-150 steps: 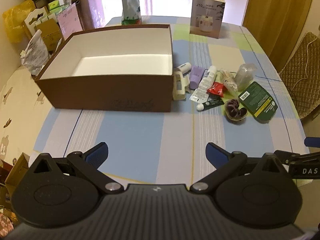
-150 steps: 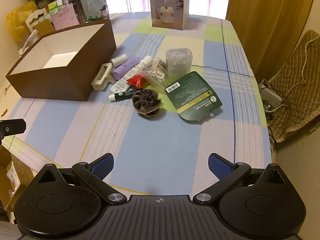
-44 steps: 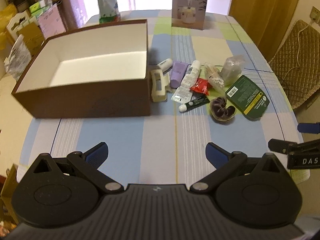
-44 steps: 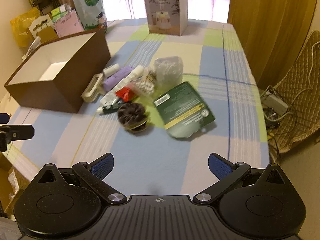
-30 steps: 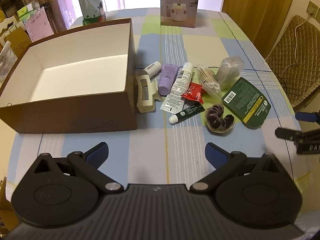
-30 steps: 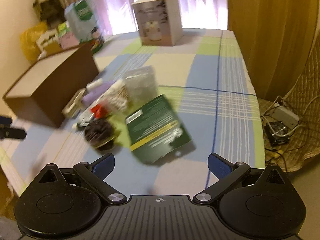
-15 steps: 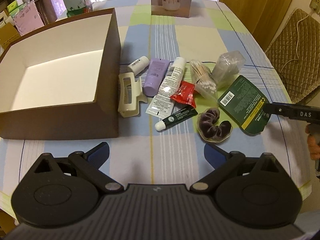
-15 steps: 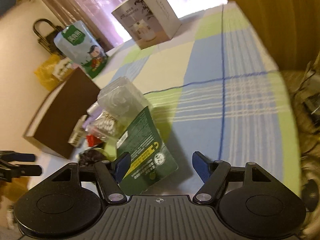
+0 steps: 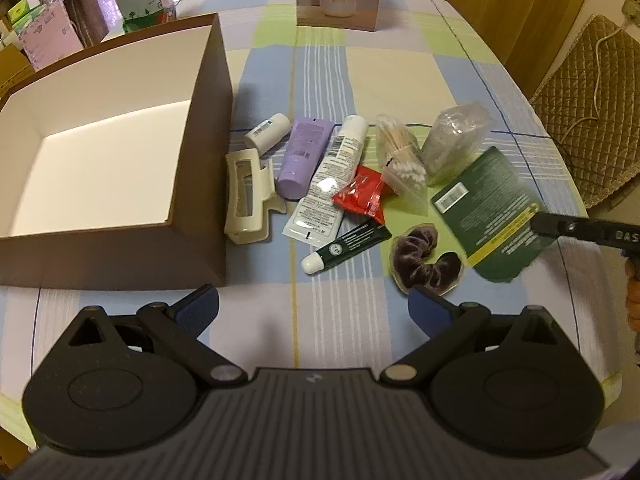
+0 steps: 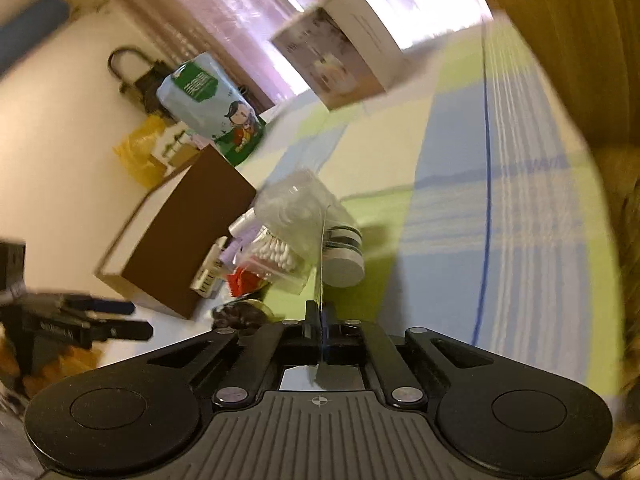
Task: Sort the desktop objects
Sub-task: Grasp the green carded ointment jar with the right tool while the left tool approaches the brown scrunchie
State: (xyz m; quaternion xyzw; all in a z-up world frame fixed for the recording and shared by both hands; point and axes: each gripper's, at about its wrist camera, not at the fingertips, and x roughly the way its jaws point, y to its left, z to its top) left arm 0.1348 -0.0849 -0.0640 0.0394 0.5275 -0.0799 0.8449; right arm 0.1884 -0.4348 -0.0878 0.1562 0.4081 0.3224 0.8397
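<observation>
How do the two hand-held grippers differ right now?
The left hand-held gripper has its jaws wide apart and holds nothing; the right hand-held gripper is shut on the edge of the green packet. The left one points at the clutter beside the brown box; the right one reaches in from the side. Both are black with blue finger pads.

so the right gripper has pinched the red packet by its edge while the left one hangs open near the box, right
Not the red packet. The left wrist view shows the right gripper pinching the dark green packet by its edge. The left gripper does hang open near the brown box.
</observation>
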